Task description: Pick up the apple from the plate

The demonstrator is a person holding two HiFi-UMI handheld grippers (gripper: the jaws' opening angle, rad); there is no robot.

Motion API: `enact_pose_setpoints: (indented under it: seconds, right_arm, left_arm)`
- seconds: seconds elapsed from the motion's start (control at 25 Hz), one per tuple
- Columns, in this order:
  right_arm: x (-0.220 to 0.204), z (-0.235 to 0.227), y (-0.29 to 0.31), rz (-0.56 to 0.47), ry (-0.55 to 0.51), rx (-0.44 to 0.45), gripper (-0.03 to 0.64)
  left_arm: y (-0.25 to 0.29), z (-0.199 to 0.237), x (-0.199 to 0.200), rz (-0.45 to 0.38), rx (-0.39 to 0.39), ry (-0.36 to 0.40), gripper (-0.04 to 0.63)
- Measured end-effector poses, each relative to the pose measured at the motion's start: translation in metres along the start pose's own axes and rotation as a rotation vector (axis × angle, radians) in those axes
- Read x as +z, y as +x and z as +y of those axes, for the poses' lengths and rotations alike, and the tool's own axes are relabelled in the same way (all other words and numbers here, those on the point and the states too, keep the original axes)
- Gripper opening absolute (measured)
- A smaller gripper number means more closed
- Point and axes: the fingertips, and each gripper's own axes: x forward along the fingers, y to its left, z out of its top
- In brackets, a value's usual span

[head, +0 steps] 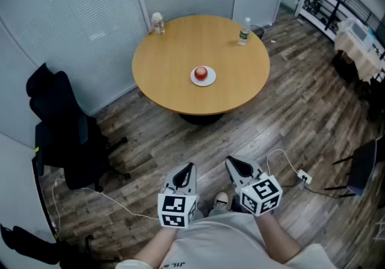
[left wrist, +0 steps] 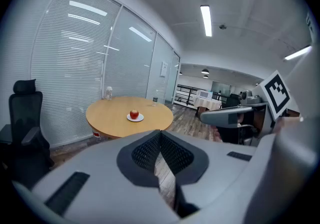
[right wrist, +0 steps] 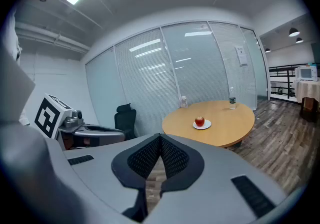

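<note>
A red apple (head: 201, 73) sits on a small white plate (head: 203, 80) near the middle of a round wooden table (head: 174, 51). Both gripper views show the apple (left wrist: 134, 114) (right wrist: 199, 121) far ahead on its plate (left wrist: 136, 118) (right wrist: 202, 126). My left gripper (head: 189, 168) and right gripper (head: 231, 162) hang side by side close to my body, well short of the table, over the wood floor. Both are shut with nothing between the jaws, as seen at the left gripper (left wrist: 160, 135) and the right gripper (right wrist: 160, 139).
A clear jar (head: 157, 23) and a water bottle (head: 244, 31) stand at the table's far edge. A black office chair (head: 63, 132) is at the left by the glass wall. White cables (head: 108, 198) and a power strip (head: 304, 176) lie on the floor.
</note>
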Motion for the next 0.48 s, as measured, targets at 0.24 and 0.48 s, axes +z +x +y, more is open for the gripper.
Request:
enact_pose_setpoints:
  seconds: [0.24,0.48]
  right_arm:
    - [-0.002,-0.003,-0.002,0.010,-0.001,0.004,0.031]
    - [-0.002,-0.011,-0.006,0.012,-0.004,0.010,0.031]
  left_arm:
    - [0.003,-0.004,0.000,0.004,-0.002,0.002,0.003]
    - [0.008,-0.011,0.001,0.003,0.004,-0.002,0.003]
